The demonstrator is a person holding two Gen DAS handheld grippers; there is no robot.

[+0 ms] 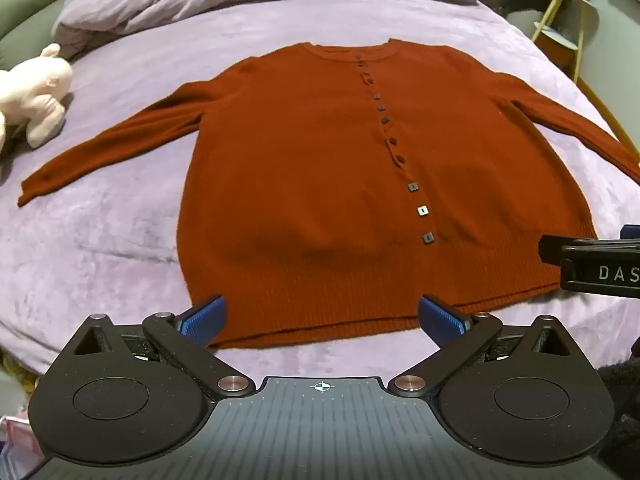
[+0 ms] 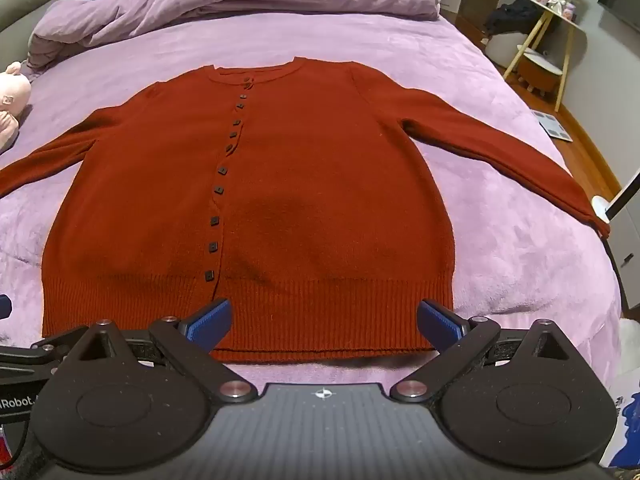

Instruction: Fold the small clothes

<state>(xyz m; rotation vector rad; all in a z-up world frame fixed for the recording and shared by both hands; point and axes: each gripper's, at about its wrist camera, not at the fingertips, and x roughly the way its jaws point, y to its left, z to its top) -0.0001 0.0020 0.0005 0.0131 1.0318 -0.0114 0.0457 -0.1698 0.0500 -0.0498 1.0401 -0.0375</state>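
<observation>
Lying flat, buttoned and wholly unfolded on the purple bed (image 1: 120, 240), the rust-red cardigan (image 1: 320, 168) awaits its first fold, as left gripper (image 1: 322, 316) and right gripper (image 2: 324, 320) hover near its hem, fingers spread wide, holding nothing.

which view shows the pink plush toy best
The left wrist view. The plush toy lies on the bed at the left edge, body and limbs visible, beside the cardigan sleeve. The right wrist view catches only a cropped sliver of it at the frame edge.
</observation>
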